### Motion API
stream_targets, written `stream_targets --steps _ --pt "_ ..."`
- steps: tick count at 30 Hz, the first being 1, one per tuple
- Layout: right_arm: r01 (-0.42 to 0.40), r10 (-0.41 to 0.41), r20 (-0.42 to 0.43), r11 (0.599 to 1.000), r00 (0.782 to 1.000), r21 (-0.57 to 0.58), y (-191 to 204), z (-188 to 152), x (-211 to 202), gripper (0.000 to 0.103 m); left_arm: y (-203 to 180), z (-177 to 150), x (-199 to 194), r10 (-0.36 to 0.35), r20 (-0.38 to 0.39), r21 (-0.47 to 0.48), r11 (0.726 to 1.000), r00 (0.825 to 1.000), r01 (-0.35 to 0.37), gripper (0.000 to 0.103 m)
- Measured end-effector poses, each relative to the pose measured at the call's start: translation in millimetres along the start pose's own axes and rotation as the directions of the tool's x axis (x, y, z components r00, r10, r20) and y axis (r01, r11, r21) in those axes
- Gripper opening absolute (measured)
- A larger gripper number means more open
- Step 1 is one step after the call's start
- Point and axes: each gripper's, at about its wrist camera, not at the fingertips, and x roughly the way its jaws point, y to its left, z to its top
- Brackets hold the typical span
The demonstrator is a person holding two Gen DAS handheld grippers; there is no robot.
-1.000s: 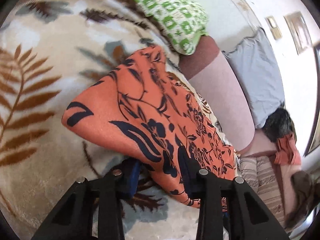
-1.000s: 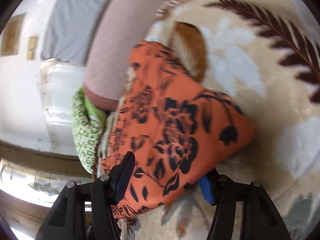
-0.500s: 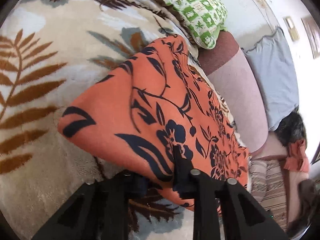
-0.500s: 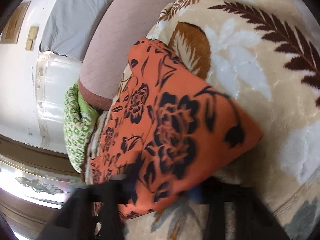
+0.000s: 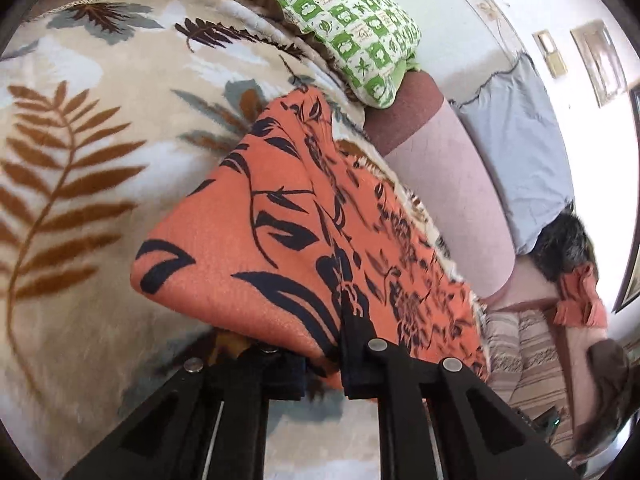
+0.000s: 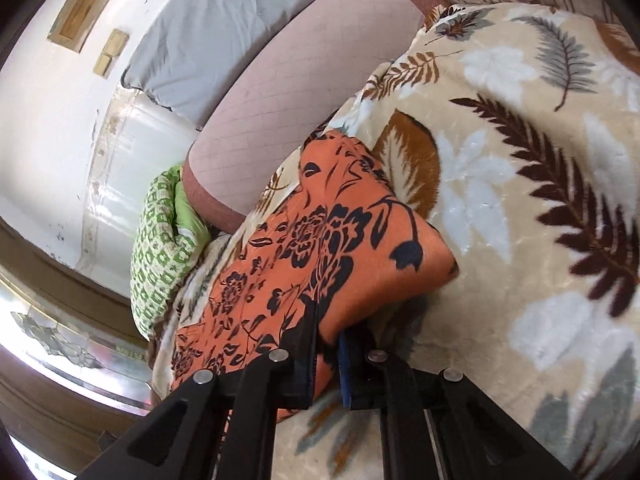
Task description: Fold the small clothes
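Orange cloth point(image 5: 288, 248) pinched at near edge by both grippers.
L gripper point(image 5: 324, 364) still closing on it; R gripper point(image 6: 326, 356) clamped tight. Blanket point(image 6: 520, 200) bare to the right.

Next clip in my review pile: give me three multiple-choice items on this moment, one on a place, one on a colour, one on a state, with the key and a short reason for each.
1. Where does the orange garment lie?
A. On the leaf-print blanket
B. On a wooden floor
C. On the grey pillow

2. What colour is the print on the garment?
A. White
B. Dark navy
C. Green

3. How does the right hand-held gripper stand to the garment?
A. Open, well above it
B. Shut on empty air
C. Shut on the garment's near edge

Key:
1 A, the blanket shows around the cloth in both wrist views.
2 B, dark flowers and leaves cover the orange fabric.
3 C, orange cloth sits pinched between its pads; the left hand-held gripper, whose jaws are closing, also has the near edge between its fingers.
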Motion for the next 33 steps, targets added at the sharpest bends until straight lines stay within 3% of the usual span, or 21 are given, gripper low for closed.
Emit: stream_targets --steps 2,4,6,7,11,14,16,19,23,25,28,31,33 --pt "0.016 -0.016 -0.019 1.000 1.000 0.008 -5 -2 2 0.009 6 0 2 0.012 -0.008 -0.007 1.000 1.000 -0.012 0.012" --pt "0.073 -0.070 -0.106 0.997 0.992 0.023 -17 -2 12 0.009 22 2 7 0.004 -0.031 -0.084 0.996 1.000 -0.007 0.015" --pt "0.109 -0.096 -0.157 0.991 0.983 0.079 -32 -2 13 0.013 36 4 11 -0.010 -0.042 -0.167 0.986 0.999 0.003 0.027" --pt "0.099 -0.078 -0.183 0.989 0.980 0.108 -36 -2 10 0.013 41 5 12 -0.018 -0.036 -0.193 0.981 0.999 0.011 0.028" --pt "0.094 -0.084 -0.145 0.993 0.986 0.068 -27 2 -16 0.013 32 10 11 -0.033 -0.018 -0.157 0.987 0.999 0.030 0.045" --pt "0.039 -0.034 -0.084 0.998 0.996 0.049 -14 1 -30 0.013 20 12 12 -0.015 0.015 -0.086 0.996 1.000 0.016 0.043" --pt "-0.028 0.029 -0.077 0.999 0.997 0.020 0 -2 -26 0.013 13 13 13 0.014 0.041 -0.032 0.999 0.999 -0.012 0.021" --pt "-0.135 0.133 -0.112 0.991 0.985 -0.010 22 -8 -5 0.013 6 12 13 0.035 0.064 0.009 0.999 0.997 -0.036 0.018" --pt "-0.193 0.178 -0.135 0.976 0.975 -0.104 54 -17 19 0.013 -6 11 4 0.030 0.107 0.064 0.997 0.994 -0.037 0.017" --pt "-0.217 0.197 -0.153 0.969 0.968 -0.122 64 -25 30 0.013 -21 10 -4 0.025 0.138 0.140 0.989 0.990 -0.045 0.017" --pt "-0.216 0.190 -0.229 0.972 0.955 -0.095 64 -39 59 0.013 -42 7 -15 0.010 0.170 0.229 0.972 0.985 -0.049 0.017" --pt "-0.117 0.073 -0.400 0.989 0.914 -0.087 48 -61 102 0.011 -60 2 -20 0.013 0.177 0.280 0.958 0.984 -0.063 0.017" --pt "-0.147 0.154 -0.392 0.988 0.907 0.049 30 -64 102 0.010 -79 -2 -25 0.023 0.189 0.324 0.942 0.982 -0.085 0.016"
